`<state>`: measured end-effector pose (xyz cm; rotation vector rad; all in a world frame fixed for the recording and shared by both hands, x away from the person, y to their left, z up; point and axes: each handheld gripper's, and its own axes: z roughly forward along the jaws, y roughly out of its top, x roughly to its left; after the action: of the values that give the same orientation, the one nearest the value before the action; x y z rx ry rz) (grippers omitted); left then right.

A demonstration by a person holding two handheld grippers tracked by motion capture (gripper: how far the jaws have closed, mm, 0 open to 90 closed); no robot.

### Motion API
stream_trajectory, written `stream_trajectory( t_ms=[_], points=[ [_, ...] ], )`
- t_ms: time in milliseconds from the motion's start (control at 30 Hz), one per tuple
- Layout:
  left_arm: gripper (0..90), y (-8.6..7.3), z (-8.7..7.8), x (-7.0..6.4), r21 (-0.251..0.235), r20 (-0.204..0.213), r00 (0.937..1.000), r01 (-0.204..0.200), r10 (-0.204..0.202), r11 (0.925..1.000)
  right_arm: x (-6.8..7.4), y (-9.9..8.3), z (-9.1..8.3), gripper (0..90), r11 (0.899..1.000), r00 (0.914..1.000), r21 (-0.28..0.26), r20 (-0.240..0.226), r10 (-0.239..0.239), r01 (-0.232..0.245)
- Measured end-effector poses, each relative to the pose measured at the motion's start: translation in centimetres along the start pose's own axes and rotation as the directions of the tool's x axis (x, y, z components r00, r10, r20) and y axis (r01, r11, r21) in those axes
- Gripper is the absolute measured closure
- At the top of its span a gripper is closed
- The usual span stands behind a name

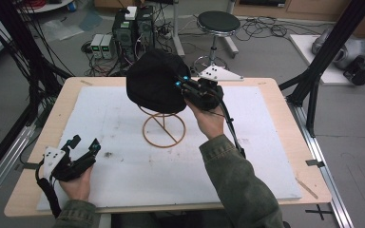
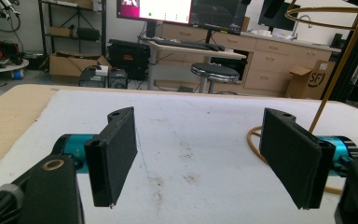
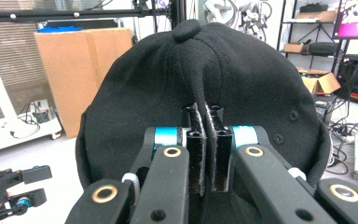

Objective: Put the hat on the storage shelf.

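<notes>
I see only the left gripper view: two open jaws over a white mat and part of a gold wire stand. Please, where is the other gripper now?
Observer: The right gripper is raised above the stand, at a black cap.
Operator: Does it hold the cap?
Observer: Yes. In the right gripper view its jaws are shut on a pinched fold of the cap's fabric, below the top button.
Operator: Is the cap on the stand?
Observer: It sits over the stand's top in the high view; I cannot tell if it rests there or is lifted.
Operator: And my gripper?
Observer: The left gripper is low at the mat's near left corner, apart from the stand.
</notes>
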<state>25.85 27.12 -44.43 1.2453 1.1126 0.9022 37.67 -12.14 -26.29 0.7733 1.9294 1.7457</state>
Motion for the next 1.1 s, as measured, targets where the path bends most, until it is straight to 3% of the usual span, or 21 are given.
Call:
stream_trajectory(
  t_ms=[767, 1100],
  points=[
    [27.8, 0.0, 0.0, 0.1, -0.004, 0.001, 0.9999, 0.017, -0.017, 0.9999, 0.4, -0.7, -0.2, 87.1, 1.000, 0.9997, 0.014, 0.023, 0.001, -0.001],
    [28.0, 0.0, 0.0, 0.1, 0.001, -0.001, 0.9999, 0.013, -0.013, 0.9999, 0.2, -1.3, -0.2, 82.8, 1.000, 0.9999, 0.024, 0.010, 0.014, -0.014]
  ],
)
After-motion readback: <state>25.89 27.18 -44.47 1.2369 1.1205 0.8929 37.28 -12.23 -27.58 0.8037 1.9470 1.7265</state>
